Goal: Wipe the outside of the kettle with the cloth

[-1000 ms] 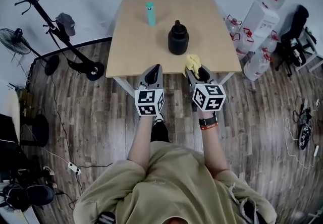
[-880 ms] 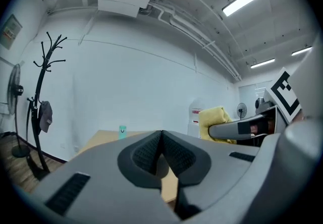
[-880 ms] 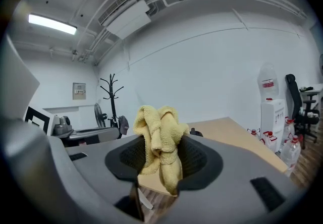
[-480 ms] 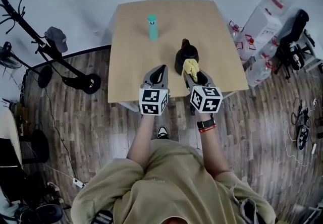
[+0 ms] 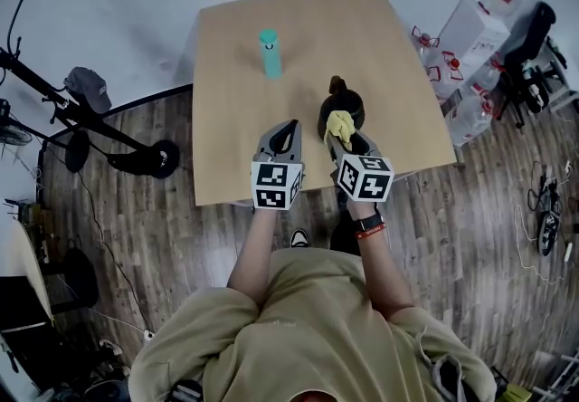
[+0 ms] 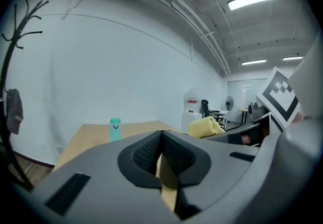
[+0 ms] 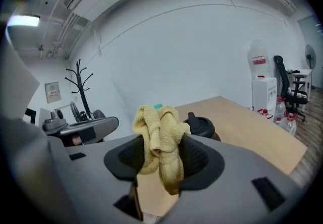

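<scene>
Spotted the black kettle [image 5: 351,105] upright on the pale wooden table [image 5: 235,119], near side masked by the yellow cloth [image 5: 340,126]. Saw that cloth pinched fast in the right gripper [image 7: 160,160], just in front of the kettle; could not tell whether touching it. Caught the left gripper [image 6: 161,153] to the kettle's left, jaws pressed together on nothing. Picked out a teal bottle [image 5: 269,52] beyond the kettle, leftward. Noted plank floor [image 5: 136,201] all round, water dispensers [image 5: 470,15] and an office chair [image 5: 529,43] well right of the kettle, details too small to read.
</scene>
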Demonstrator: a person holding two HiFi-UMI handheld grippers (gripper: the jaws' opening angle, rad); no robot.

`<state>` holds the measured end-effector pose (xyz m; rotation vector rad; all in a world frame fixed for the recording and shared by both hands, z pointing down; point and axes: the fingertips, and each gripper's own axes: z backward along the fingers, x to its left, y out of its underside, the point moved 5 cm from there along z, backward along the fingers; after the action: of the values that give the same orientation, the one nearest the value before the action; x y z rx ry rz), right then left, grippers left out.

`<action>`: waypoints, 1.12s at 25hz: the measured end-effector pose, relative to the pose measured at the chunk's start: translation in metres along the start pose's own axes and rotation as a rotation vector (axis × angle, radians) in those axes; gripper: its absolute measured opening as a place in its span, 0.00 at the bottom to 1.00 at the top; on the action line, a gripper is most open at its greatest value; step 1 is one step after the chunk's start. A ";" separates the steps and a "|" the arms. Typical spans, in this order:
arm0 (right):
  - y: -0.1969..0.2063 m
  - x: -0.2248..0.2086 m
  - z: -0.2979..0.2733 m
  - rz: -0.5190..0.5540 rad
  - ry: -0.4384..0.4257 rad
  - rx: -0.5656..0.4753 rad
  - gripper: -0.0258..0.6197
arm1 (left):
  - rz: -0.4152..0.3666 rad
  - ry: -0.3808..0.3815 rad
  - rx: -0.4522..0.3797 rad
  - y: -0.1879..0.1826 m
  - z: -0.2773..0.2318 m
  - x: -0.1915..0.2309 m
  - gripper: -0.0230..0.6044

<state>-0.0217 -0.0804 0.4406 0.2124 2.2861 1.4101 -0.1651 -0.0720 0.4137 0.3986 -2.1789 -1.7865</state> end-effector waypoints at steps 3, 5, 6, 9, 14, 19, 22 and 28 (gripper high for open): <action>0.013 -0.008 -0.019 -0.022 -0.009 0.042 0.35 | 0.006 -0.006 0.026 0.012 -0.013 0.006 0.08; 0.020 -0.008 -0.031 -0.044 -0.017 0.070 0.35 | 0.008 0.003 0.036 0.016 -0.020 0.010 0.08; 0.024 -0.008 -0.038 -0.045 -0.022 0.087 0.35 | 0.014 0.004 0.038 0.018 -0.022 0.013 0.08; 0.031 -0.004 -0.062 -0.054 -0.036 0.127 0.35 | 0.031 -0.007 0.045 0.024 -0.027 0.021 0.08; 0.043 0.001 -0.105 -0.131 -0.031 0.176 0.35 | 0.050 -0.040 0.061 0.036 -0.028 0.039 0.08; 0.053 0.003 -0.138 -0.302 -0.005 0.190 0.35 | 0.064 -0.083 0.076 0.045 -0.022 0.064 0.08; 0.057 0.003 -0.152 -0.434 0.020 0.164 0.35 | 0.070 -0.101 0.085 0.048 -0.015 0.081 0.08; 0.061 -0.002 -0.166 -0.658 0.041 0.077 0.35 | 0.067 -0.100 0.095 0.053 -0.007 0.093 0.08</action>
<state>-0.1000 -0.1870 0.5575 -0.5070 2.1468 0.9849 -0.2488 -0.1050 0.4719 0.2589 -2.3235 -1.7072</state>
